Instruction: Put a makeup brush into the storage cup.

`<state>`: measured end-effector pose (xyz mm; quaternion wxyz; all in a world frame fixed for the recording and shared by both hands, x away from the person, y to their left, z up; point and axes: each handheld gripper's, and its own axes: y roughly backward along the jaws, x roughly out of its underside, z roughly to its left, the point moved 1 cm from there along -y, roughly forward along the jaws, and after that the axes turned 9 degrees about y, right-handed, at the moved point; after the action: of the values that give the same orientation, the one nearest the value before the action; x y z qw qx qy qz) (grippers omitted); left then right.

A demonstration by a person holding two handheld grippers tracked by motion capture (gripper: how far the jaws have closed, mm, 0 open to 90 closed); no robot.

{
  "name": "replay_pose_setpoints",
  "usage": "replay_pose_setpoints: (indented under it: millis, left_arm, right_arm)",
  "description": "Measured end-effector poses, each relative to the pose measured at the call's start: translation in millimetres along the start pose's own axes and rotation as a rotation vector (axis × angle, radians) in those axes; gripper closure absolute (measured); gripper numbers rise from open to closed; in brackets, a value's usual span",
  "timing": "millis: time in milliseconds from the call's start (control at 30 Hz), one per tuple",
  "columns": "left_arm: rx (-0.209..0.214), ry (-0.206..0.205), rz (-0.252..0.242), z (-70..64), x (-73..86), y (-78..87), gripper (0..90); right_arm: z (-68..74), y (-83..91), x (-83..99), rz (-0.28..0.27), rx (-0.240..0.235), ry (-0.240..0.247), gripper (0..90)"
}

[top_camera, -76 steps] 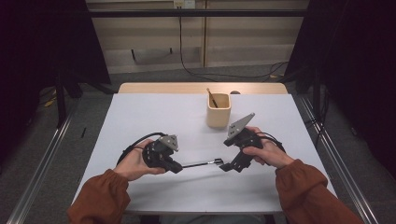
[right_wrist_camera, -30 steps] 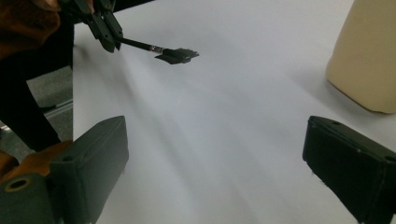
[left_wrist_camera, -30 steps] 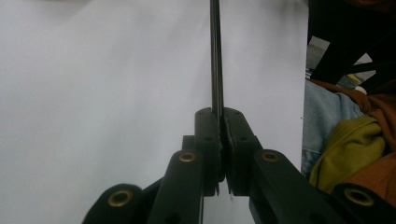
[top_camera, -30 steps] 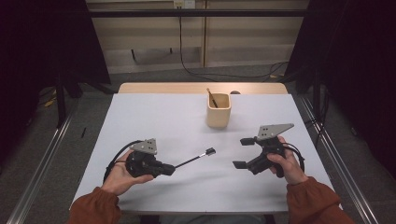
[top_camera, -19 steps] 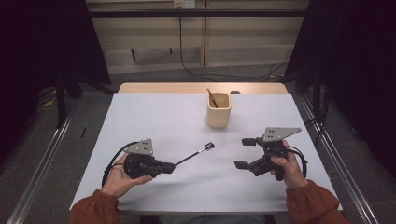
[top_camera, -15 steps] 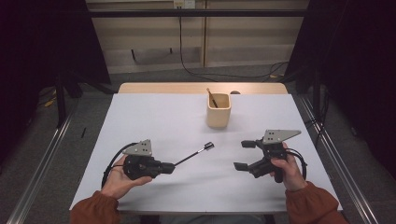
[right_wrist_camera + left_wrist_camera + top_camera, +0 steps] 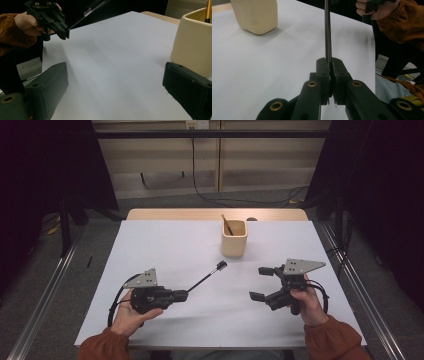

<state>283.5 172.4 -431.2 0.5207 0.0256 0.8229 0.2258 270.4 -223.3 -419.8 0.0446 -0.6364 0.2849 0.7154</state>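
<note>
- Two grippers were in play: the left gripper [image 7: 181,295] had its jaws clamped on the butt end of a thin black rod-like brush with a small dark head [image 7: 204,279], while the right gripper [image 7: 261,282] stood wide apart with nothing between its jaws.
- From the left gripper the brush ran forward and up to the right, its head [image 7: 221,265] raised off the sheet and pointing toward the cream squarish ceramic holder cup [image 7: 234,238], which stood well ahead of both grippers.
- In the left gripper view the shaft [image 7: 327,30] rose straight out from between the closed pads, so the hold looked centred and firm.
- The likely step was to carry the brush to the cup and drop it in. Doing that well would call for raising the brush toward upright, bringing one end over the cup's mouth, and loosening the jaws only once that end was inside the rim.
- Held at the very end, the long shaft could swing, so a slow wrist turn seemed wise.
- One slim wooden-handled tool [image 7: 227,226] already leaned inside the cup and could block the entry; aiming for the free side would avoid it.
- The white table cover [image 7: 165,245] lay bare between gripper and cup.
- The right gripper sat off to the side, near the cup in its own view [image 7: 192,42], not across the path.
</note>
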Motion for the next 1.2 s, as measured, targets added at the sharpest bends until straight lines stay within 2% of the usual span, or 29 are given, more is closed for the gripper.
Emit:
replay_pose_setpoints:
  millis: [67, 100, 233, 367, 600, 700, 767, 900, 1033, 1200]
  left_arm:
    - [-0.005, 0.019, -0.023, 1.5, 1.4, 0.0, 85.7]
    - [-0.012, 0.014, -0.022, 1.6, 1.6, 0.1, 85.7]
    - [-0.011, 0.009, -0.07, -1.2, 0.2, 1.0, 85.6]
    - [-0.013, 0.001, -0.118, -3.4, -0.8, 1.9, 85.7]
    - [0.007, -0.008, -0.188, -6.9, -2.5, 4.2, 85.5]
    - [0.014, -0.012, -0.2, -7.9, -2.4, 3.9, 85.6]
    - [0.012, -0.018, -0.196, -8.8, -2.3, 2.6, 85.6]
    - [0.026, -0.016, -0.203, -11.0, -2.3, -1.2, 85.5]
    - [0.026, -0.022, -0.204, -12.4, -2.7, -2.8, 85.5]
    - [0.028, -0.026, -0.204, -12.9, -2.9, -4.3, 85.5]
  right_arm:
    - [0.3, -0.1, -0.4, -0.006, -0.003, 0.009, 4.4]
    - [0.4, -0.3, -0.7, 0.0, 0.001, 0.009, 4.1]
    - [0.1, 0.0, -1.9, -0.017, 0.0, 0.004, 2.3]
    - [0.5, 0.1, -3.2, -0.036, -0.006, 0.024, 0.0]
    - [2.7, -2.1, -4.9, -0.056, -0.008, 0.045, 1.9]
    - [3.7, -2.7, -5.5, -0.078, -0.023, 0.033, 6.3]
    - [5.0, -2.6, -6.6, -0.097, -0.037, 0.04, 6.5]
    - [5.9, -1.5, -8.9, -0.132, -0.072, 0.021, 5.8]
    - [6.2, -2.9, -10.3, -0.133, -0.094, -0.001, 5.6]
    - [5.2, -8.2, -13.5, -0.12, -0.08, -0.018, 9.2]
